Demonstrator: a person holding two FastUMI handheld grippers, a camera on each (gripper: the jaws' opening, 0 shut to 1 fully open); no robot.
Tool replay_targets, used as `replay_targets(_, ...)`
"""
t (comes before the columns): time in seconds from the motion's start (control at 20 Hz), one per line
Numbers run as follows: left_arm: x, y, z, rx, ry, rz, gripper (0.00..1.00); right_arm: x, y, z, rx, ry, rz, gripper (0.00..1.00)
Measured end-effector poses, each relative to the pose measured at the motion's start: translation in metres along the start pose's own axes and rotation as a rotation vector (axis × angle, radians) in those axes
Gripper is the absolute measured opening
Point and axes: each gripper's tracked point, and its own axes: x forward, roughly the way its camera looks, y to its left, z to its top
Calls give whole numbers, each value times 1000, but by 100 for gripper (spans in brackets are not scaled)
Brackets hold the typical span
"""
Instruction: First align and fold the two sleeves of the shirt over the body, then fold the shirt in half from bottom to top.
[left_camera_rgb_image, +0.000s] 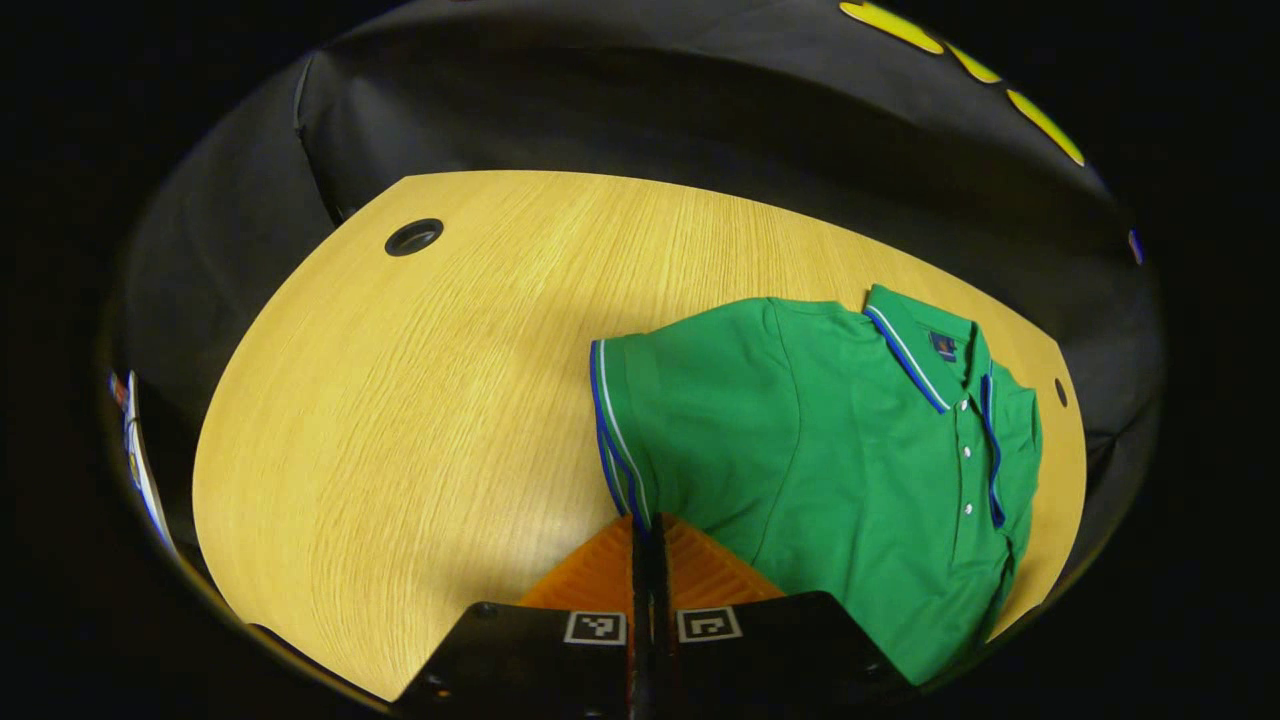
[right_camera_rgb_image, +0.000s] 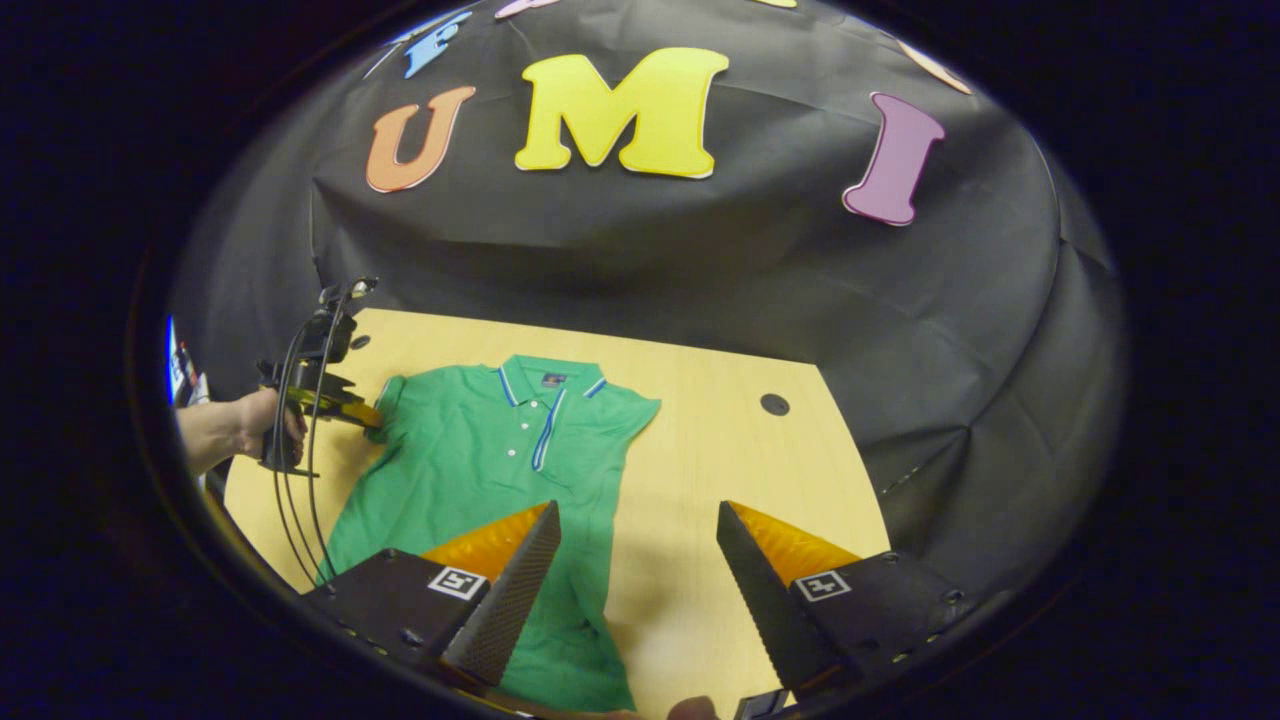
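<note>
Pinching the striped cuff of the near sleeve (left_camera_rgb_image: 615, 430), the left gripper (left_camera_rgb_image: 650, 530) has its fingers pressed together on the cloth at the shirt's edge. From there the green polo shirt (left_camera_rgb_image: 840, 450) lies flat on the wooden table (left_camera_rgb_image: 400, 420), its body running off to that gripper's right, collar (left_camera_rgb_image: 905, 350) farther along. The right gripper (right_camera_rgb_image: 635, 545) hovers spread wide above the shirt's lower hem side, nearer the other sleeve (right_camera_rgb_image: 625, 415), which likely falls to it
</note>
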Motion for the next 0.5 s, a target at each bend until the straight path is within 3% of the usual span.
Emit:
replay_targets(0.25, -35, -15, 35, 70, -95, -20, 6, 3, 8, -6, 51, 18, 30, 95)
replay_targets(0.5, -55, -78, 56, 177, -145, -54, 6, -6, -4, -3, 79, -8, 14, 96)
